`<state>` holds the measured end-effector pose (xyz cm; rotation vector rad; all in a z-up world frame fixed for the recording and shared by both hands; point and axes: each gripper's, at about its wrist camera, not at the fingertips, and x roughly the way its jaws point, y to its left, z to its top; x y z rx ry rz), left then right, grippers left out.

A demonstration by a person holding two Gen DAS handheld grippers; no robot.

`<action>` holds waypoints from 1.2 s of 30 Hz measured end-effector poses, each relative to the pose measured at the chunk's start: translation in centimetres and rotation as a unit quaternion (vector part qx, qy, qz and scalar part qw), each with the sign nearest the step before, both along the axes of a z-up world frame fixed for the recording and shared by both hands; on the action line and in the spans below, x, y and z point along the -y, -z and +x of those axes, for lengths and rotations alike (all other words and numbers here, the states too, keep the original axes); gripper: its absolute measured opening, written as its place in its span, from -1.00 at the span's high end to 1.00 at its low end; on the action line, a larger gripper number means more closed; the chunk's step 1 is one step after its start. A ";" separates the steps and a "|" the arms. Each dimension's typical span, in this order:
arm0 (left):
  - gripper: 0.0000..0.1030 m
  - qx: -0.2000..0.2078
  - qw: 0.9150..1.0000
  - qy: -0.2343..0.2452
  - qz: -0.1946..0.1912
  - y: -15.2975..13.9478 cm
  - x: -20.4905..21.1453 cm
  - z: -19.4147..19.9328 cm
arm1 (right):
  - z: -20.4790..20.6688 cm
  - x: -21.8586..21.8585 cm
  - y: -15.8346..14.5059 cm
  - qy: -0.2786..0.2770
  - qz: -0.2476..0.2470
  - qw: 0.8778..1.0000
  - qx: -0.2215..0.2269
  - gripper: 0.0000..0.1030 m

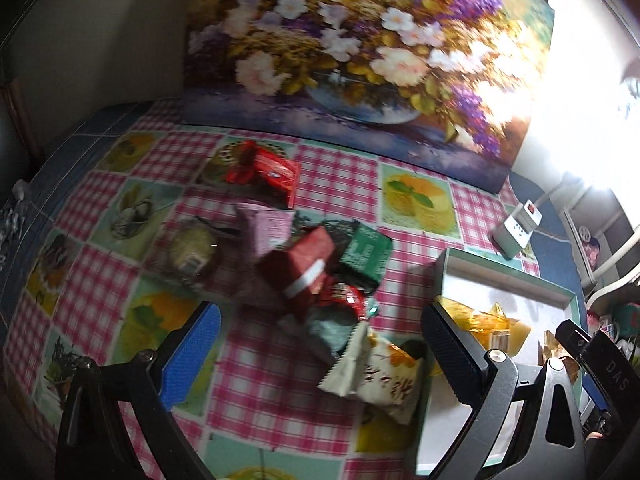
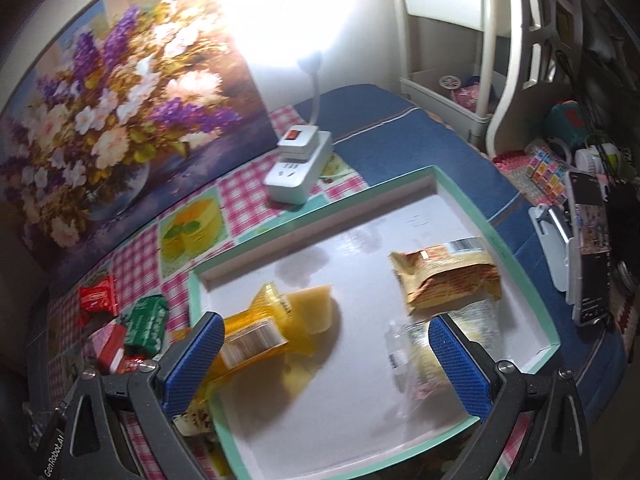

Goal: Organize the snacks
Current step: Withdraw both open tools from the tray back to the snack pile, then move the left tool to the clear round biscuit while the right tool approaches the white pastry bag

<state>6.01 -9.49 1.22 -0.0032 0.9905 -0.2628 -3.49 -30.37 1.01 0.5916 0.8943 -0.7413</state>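
Now the left tongs point(image 1: 320, 354), spread empty, hover nearest the snack pile point(image 1: 320, 272) dead ahead; right tongs point(image 2: 326, 354), spread, over the tray point(image 2: 516, 240).

We count three yellow snack packets point(image 2: 446, 276) in one shallow box point(image 2: 516, 240), two red packets point(image 1: 298, 268) and one green packet point(image 1: 364, 254) on the tabletop point(image 1: 340, 184), and one power strip point(image 2: 298, 170).

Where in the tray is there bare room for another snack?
The white tray is bare across its far half, between the far rim and the orange packets. Its near middle is free too. It is crowded near the brown packet and clear packet.
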 end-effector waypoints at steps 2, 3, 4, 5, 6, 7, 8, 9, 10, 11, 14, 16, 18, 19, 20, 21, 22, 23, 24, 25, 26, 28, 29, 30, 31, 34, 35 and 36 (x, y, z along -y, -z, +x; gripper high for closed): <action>-0.94 0.010 1.000 -0.006 0.000 -0.2 -1.1 -0.1 | 0.4 -0.9 -0.1 -0.011 -0.001 1.000 0.005 -1.00; -0.94 0.015 1.000 -0.010 0.002 -0.3 -1.7 -0.1 | 0.6 -1.3 -0.1 -0.017 0.000 1.000 0.009 -1.00; -0.94 0.019 1.000 -0.013 0.001 -0.4 -2.2 -0.1 | 0.8 -1.8 -0.1 -0.025 0.002 1.000 0.013 -1.00; -0.94 0.023 1.000 -0.019 -0.004 -0.4 -3.0 -0.1 | 1.1 -2.2 -0.1 -0.032 0.005 0.999 0.017 -1.00; -0.94 0.025 0.999 -0.023 -0.009 -0.4 -3.4 0.0 | 1.4 -2.7 0.0 -0.040 0.011 0.999 0.020 -1.00; -0.94 0.025 0.999 -0.031 -0.015 -0.4 -4.1 0.1 | 1.8 -3.1 0.0 -0.050 0.017 0.998 0.023 -1.00; -0.94 0.025 0.999 -0.037 -0.016 -0.3 -4.6 0.3 | 2.2 -3.6 0.2 -0.063 0.022 0.997 0.024 -1.00; -0.94 0.022 0.998 -0.049 -0.015 -0.1 -5.2 0.5 | 2.6 -4.1 0.2 -0.075 0.023 0.997 0.021 -1.00; -0.94 0.019 0.998 -0.055 -0.014 0.0 -5.6 0.7 | 2.9 -4.6 0.3 -0.083 0.020 0.996 0.017 -1.00; -0.94 0.017 0.998 -0.060 -0.014 0.2 -6.0 0.9 | 3.3 -5.2 0.3 -0.092 0.015 0.996 0.013 -1.00; -0.94 0.009 0.997 -0.068 -0.027 0.4 -7.0 1.3 | 4.0 -6.5 0.5 -0.114 0.026 0.993 0.024 -1.00; -0.94 0.008 0.997 -0.069 -0.028 0.4 -7.4 1.4 | 4.4 -7.2 0.7 -0.128 0.046 0.990 0.039 -1.00; -0.94 0.010 0.997 -0.068 -0.030 0.4 -7.7 1.6 | 4.9 -8.1 0.9 -0.148 0.049 0.987 0.047 -1.00; -0.94 0.009 0.997 -0.068 -0.033 0.5 -8.0 1.7 | 5.2 -8.5 1.0 -0.156 0.045 0.986 0.047 -1.00; -0.94 0.005 0.997 -0.070 -0.035 0.6 -8.2 1.9 | 5.4 -9.0 1.1 -0.163 0.039 0.985 0.044 -1.00; -0.94 0.002 0.997 -0.072 -0.037 0.8 -8.5 2.0 | 5.6 -9.4 1.2 -0.168 0.034 0.984 0.043 -1.00; -0.94 -0.001 0.996 -0.075 -0.038 0.9 -8.8 2.1 | 5.7 -9.7 1.3 -0.172 0.030 0.984 0.043 -1.00; -0.94 -0.003 0.996 -0.078 -0.039 1.0 -9.0 2.2 | 5.8 -9.9 1.4 -0.173 0.030 0.984 0.041 -1.00; -0.94 -0.004 0.996 -0.082 -0.039 1.0 -9.4 2.3 | 5.9 -10.0 1.5 -0.174 0.029 0.984 0.038 -1.00; -0.94 -0.003 0.995 -0.087 -0.038 1.0 -9.7 2.4 | 6.0 -10.1 1.6 -0.175 0.029 0.984 0.035 -1.00; -0.94 -0.002 0.995 -0.090 -0.036 1.0 -10.0 2.5 | 6.1 -10.2 1.8 -0.176 0.028 0.984 0.032 -1.00; -0.94 0.002 0.995 -0.094 -0.034 0.9 -10.4 2.7 | 6.3 -10.4 2.0 -0.174 0.031 0.984 0.022 -1.00; -0.94 0.002 0.995 -0.094 -0.034 1.0 -10.5 2.8 | 6.5 -10.4 2.2 -0.174 0.035 0.984 0.019 -1.00; -0.94 -0.001 0.995 -0.095 -0.035 1.0 -10.7 3.0 | 6.5 -10.5 2.4 -0.175 0.038 0.984 0.018 -1.00; -0.94 -0.004 0.995 -0.096 -0.036 1.1 -10.9 3.1 | 6.6 -10.6 2.5 -0.177 0.041 0.983 0.016 -1.00; -0.94 -0.013 0.994 -0.097 -0.043 1.4 -11.3 3.4 | 7.0 -11.0 2.9 -0.185 0.044 0.982 0.012 -1.00; -0.94 -0.017 0.994 -0.098 -0.047 1.5 -11.4 3.5 | 7.1 -11.3 3.0 -0.190 0.044 0.981 0.011 -1.00; -0.94 -0.022 0.993 -0.100 -0.051 1.7 -11.6 3.6 | 7.2 -11.5 3.1 -0.193 0.043 0.980 0.009 -1.00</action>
